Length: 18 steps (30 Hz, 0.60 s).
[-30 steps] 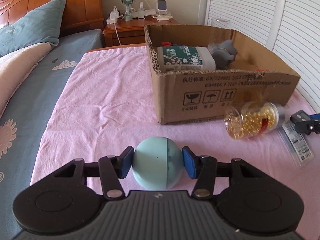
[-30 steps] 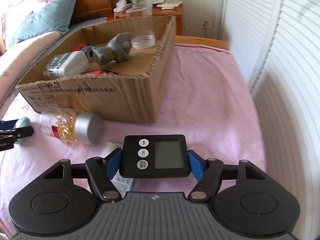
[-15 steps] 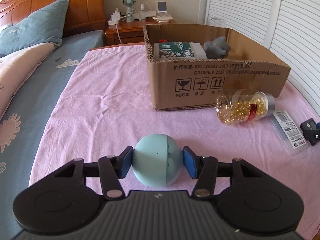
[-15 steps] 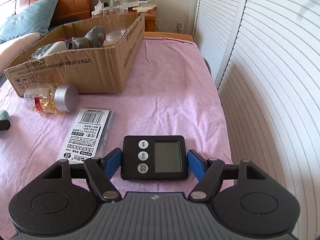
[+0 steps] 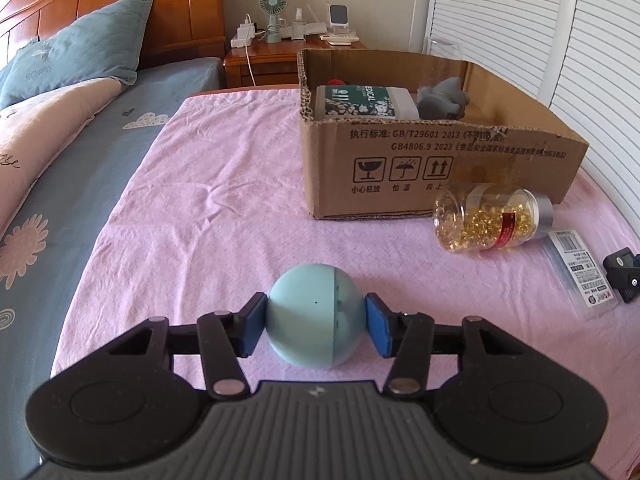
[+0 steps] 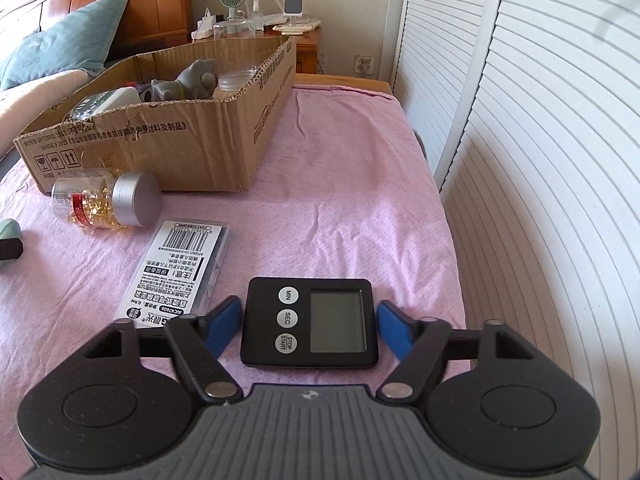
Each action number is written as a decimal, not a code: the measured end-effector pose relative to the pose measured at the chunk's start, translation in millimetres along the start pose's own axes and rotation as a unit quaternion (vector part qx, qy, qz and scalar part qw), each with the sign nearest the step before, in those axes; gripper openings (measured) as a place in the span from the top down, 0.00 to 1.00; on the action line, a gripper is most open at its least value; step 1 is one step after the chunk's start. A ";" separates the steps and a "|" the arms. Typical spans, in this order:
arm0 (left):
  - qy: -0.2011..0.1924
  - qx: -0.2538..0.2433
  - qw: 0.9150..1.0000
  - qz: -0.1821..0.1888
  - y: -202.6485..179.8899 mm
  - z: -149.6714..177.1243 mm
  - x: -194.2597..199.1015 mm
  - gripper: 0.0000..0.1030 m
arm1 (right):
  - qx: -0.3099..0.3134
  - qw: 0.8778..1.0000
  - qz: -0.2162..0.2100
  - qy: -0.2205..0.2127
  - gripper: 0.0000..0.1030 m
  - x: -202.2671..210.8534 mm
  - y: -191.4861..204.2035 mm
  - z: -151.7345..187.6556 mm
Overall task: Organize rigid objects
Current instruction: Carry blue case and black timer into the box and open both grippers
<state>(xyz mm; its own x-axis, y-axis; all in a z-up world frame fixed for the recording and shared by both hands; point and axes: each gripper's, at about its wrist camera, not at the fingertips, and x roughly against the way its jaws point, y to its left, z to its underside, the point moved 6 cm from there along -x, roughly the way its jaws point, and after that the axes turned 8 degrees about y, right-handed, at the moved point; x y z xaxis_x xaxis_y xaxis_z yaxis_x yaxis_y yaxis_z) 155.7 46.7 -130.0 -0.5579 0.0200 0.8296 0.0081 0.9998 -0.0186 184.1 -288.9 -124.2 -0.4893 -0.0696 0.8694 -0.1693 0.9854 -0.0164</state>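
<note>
Pale-blue ball (image 5: 316, 316) sits between my left gripper (image 5: 316, 322) pads, both touching its sides, low over the pink sheet (image 5: 224, 208). My right gripper (image 6: 309, 322) is parted slightly wider than the black timer (image 6: 309, 322) lying between its fingers, buttons reading MIN, SEC and STOP START. Ahead, the cardboard box (image 5: 440, 168) shows "GB4806.9 2023", with a capsule jar (image 5: 492, 220) lying just beside it.

A small green desk fan (image 5: 273, 7) stands on the wooden nightstand (image 5: 280, 54) at twelve o'clock; a teal pillow (image 5: 86, 54) leans at ten.
</note>
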 end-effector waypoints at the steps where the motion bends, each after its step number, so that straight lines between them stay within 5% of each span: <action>1: 0.002 -0.003 1.000 0.001 -0.1 -0.2 0.1 0.50 | -0.001 1.000 0.000 0.001 0.28 -0.3 -0.1 -0.9; 18: 0.032 -0.101 0.993 0.059 -10.6 -23.4 28.3 0.50 | 0.044 0.998 -0.027 -0.024 0.28 41.4 8.6 -30.3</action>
<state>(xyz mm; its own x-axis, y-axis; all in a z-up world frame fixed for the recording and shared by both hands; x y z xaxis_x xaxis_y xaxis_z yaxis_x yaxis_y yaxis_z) 159.2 36.7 -93.3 -0.4902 0.1299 0.8619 0.2402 0.9707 -0.0096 188.3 -278.6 -73.4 -0.5165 -0.1322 0.8460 -0.2702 0.9627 -0.0145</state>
